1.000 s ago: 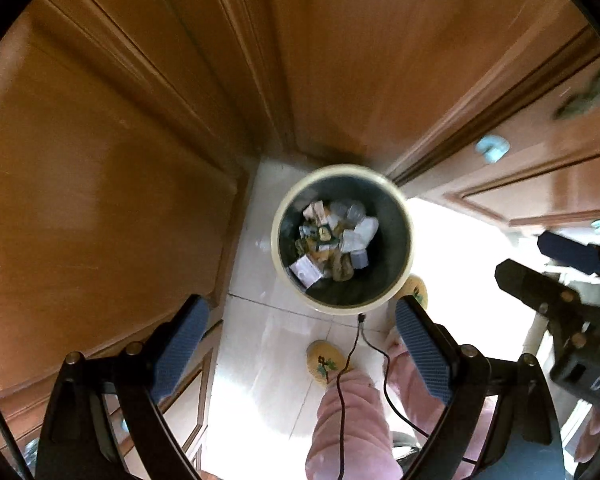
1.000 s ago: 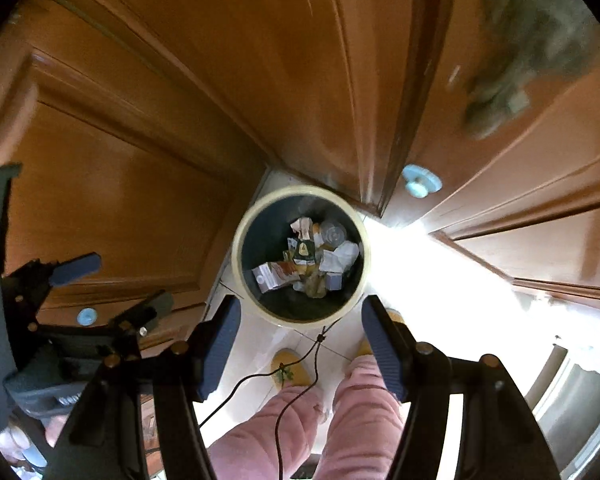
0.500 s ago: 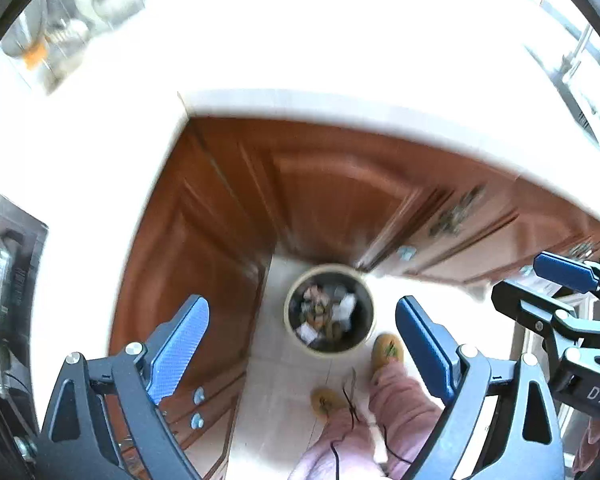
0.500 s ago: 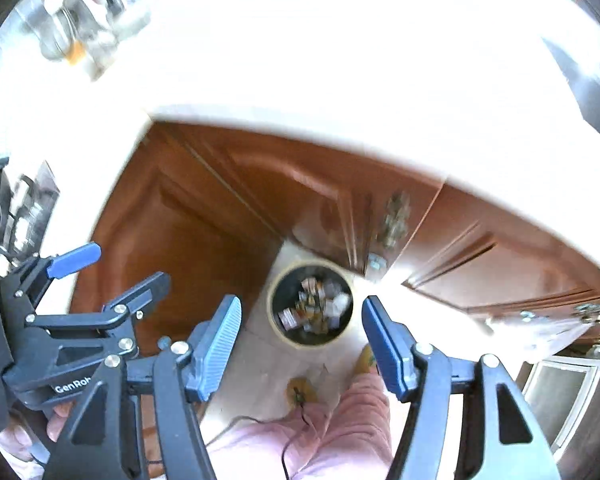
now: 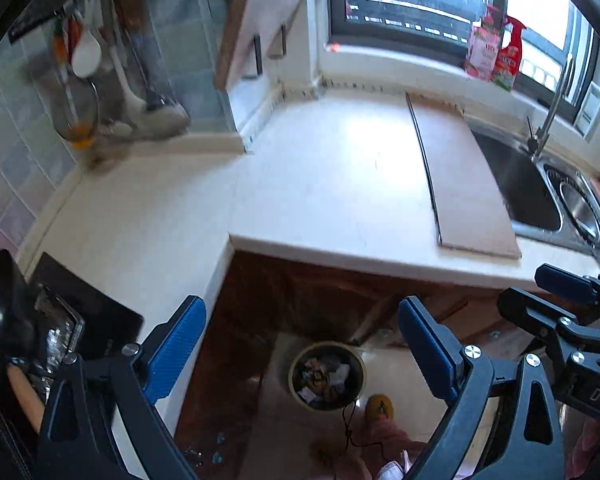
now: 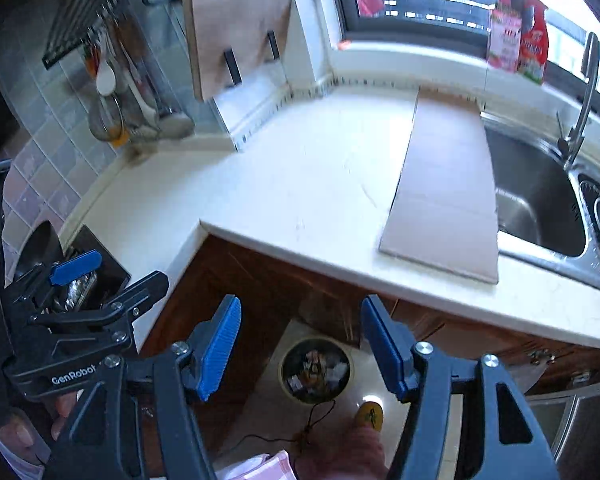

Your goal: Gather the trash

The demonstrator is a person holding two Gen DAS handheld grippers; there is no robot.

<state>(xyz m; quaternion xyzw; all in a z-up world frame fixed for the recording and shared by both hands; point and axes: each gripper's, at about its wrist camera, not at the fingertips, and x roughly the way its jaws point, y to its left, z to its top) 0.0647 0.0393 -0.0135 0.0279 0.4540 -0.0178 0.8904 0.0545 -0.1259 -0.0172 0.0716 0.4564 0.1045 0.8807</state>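
Observation:
A round bin (image 5: 327, 376) with a cream rim, holding several wrappers and scraps, stands on the floor below the counter corner; it also shows in the right wrist view (image 6: 316, 370). My left gripper (image 5: 300, 352) is open and empty, high above the bin. My right gripper (image 6: 300, 344) is open and empty too, also high above it. The right gripper's body shows at the right edge of the left wrist view (image 5: 572, 320); the left gripper's body shows at the left of the right wrist view (image 6: 80, 320). I see no loose trash on the white counter (image 5: 320, 184).
A flat cardboard sheet (image 6: 444, 188) lies on the counter beside the steel sink (image 6: 540, 192) with its tap. Utensils (image 5: 88, 92) hang on the tiled wall at left. A dark stove (image 5: 60, 320) sits lower left. Two bottles (image 6: 520, 36) stand on the window sill. Wooden cabinet doors (image 6: 240, 292) stand below.
Both grippers have risen from close above the bin to above counter height. The view now takes in the counter, sink and window. Both stayed open.

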